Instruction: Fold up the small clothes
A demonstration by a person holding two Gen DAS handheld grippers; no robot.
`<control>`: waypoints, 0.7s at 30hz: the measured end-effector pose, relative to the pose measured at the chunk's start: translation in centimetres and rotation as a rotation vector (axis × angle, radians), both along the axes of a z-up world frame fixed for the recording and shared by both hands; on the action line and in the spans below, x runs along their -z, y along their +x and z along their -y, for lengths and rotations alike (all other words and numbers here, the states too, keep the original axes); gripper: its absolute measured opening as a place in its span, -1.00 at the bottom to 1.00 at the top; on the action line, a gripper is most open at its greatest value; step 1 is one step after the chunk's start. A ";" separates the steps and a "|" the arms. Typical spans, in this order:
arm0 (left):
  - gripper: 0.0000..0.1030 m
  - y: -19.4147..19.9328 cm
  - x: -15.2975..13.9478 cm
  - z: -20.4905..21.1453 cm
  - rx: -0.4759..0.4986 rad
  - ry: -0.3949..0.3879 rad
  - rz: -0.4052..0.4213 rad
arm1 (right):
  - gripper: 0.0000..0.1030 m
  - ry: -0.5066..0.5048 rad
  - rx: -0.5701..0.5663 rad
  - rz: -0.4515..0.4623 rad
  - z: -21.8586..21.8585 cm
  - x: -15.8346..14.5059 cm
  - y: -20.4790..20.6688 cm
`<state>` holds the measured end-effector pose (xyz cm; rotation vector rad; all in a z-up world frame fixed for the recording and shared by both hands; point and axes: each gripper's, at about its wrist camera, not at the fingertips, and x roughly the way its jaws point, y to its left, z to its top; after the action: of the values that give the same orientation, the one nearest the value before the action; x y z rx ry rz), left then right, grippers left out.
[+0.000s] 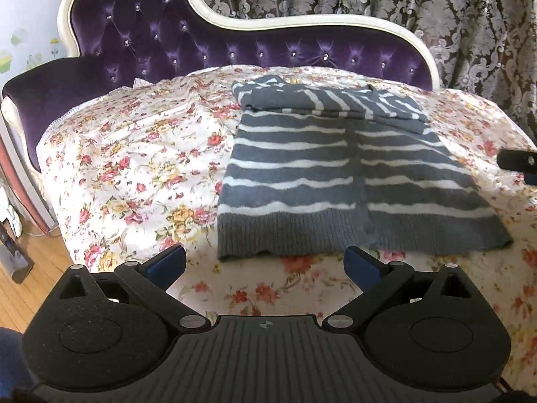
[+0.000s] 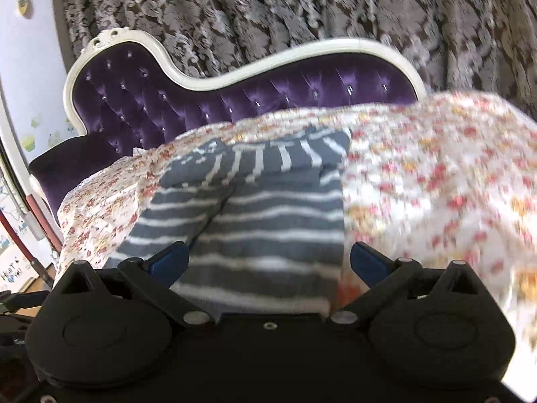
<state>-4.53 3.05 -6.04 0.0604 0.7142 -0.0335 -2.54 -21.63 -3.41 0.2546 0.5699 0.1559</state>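
Observation:
A small grey sweater with white stripes [image 1: 335, 168] lies flat on the floral bedspread [image 1: 134, 168], its sleeves folded across the top. My left gripper [image 1: 265, 262] is open and empty, just in front of the sweater's ribbed hem. My right gripper [image 2: 266, 262] is open and empty, low over the sweater's [image 2: 255, 221] right half near its hem; that view is blurred. Part of the right gripper [image 1: 518, 161] shows at the right edge of the left wrist view.
A purple tufted headboard with a white frame [image 1: 235, 50] stands behind the bed. Patterned curtains [image 1: 402, 0] hang behind it. Wooden floor [image 1: 30, 268] lies to the left of the bed. The bedspread [image 2: 436, 184] extends right of the sweater.

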 end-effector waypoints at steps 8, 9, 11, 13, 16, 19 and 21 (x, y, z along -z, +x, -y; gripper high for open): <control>0.97 0.7 0.5 -0.2 0.006 -0.044 -0.037 | 0.98 0.062 0.007 -0.105 0.1 2.4 -1.4; 0.97 0.8 0.5 -0.2 0.010 -0.043 -0.042 | 0.98 0.071 0.003 -0.112 0.1 2.6 -1.4; 0.97 0.9 0.6 -0.2 0.016 -0.041 -0.047 | 0.98 0.080 -0.004 -0.116 0.0 2.8 -1.4; 0.97 1.1 0.6 -0.2 0.017 -0.039 -0.052 | 0.98 0.081 -0.011 -0.121 -0.3 3.0 -1.3; 0.97 1.4 0.7 -0.4 0.016 -0.042 -0.062 | 0.98 0.100 -0.018 -0.143 -0.5 3.3 -0.7; 0.97 1.7 0.7 -0.8 0.011 -0.053 -0.073 | 0.98 0.112 -0.021 -0.167 -0.7 3.7 -0.1; 0.97 1.9 0.8 -1.1 0.005 -0.064 -0.078 | 0.98 0.115 -0.020 -0.178 -0.9 3.8 0.2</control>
<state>-2.66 4.18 -6.79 -0.0002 0.7909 -0.0641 -2.30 -20.75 -7.25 0.3768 0.7413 0.1869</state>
